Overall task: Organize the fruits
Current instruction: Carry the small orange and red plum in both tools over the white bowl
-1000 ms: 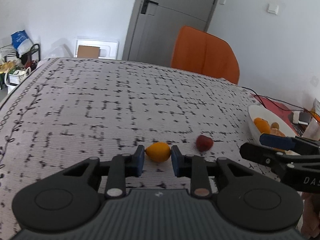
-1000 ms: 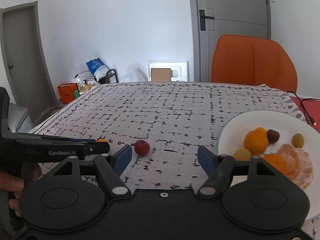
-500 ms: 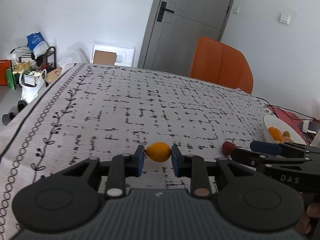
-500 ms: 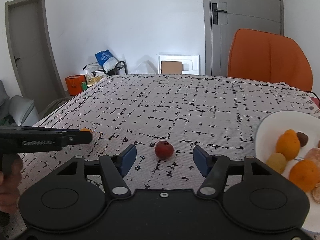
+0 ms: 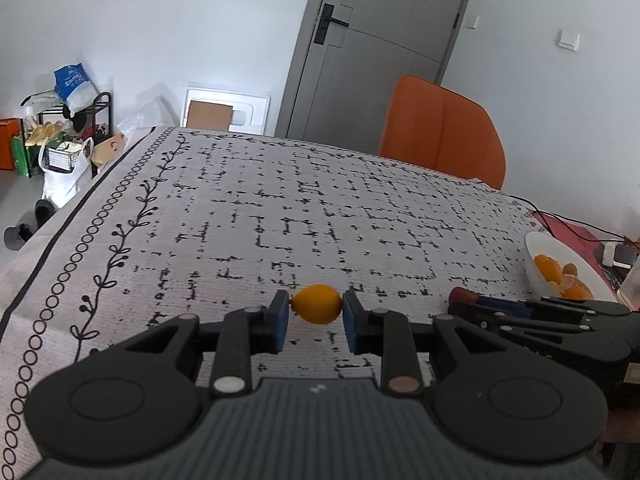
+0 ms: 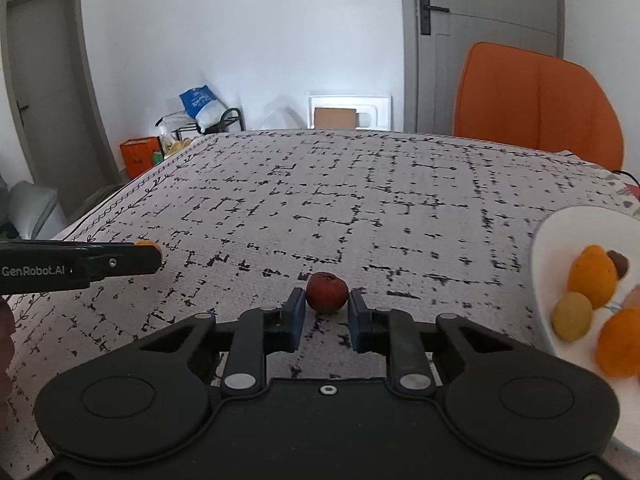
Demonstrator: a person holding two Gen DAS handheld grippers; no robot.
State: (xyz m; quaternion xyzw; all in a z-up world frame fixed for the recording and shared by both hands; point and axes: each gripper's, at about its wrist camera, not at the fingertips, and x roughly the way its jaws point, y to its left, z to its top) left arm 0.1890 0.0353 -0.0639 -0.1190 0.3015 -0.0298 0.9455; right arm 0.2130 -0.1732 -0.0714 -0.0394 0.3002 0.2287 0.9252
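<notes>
The surface (image 5: 360, 208) fills both views, draped in a pale cloth with black dashes, and an orange chair (image 5: 440, 136) stands at its far edge, about 1 o'clock in the left wrist view. Out at 3 o'clock sits the white bowl (image 6: 560, 236), with oranges, a small yellow-green fruit and a dark brown one inside it.

Now the left hand-held gripper (image 5: 316, 322): its blue pads are pressed against both sides of a small orange fruit (image 5: 317, 309), dead centre of its view, and it's gripping that fruit. Whether the fruit is lifted or touching the cloth, I cannot tell. From the right wrist camera it shows at 9 o'clock, the orange fruit peeking out at its tip.

Over to the right hand-held gripper (image 6: 327, 318): its jaws are narrowed around a small red fruit (image 6: 327, 292) lying on the cloth. The left pad sits right at the skin, while the right pad shows a thin gap, so a firm grip I cannot confirm. In the left wrist view the red fruit sits at the right gripper's tip, near 3 o'clock.
</notes>
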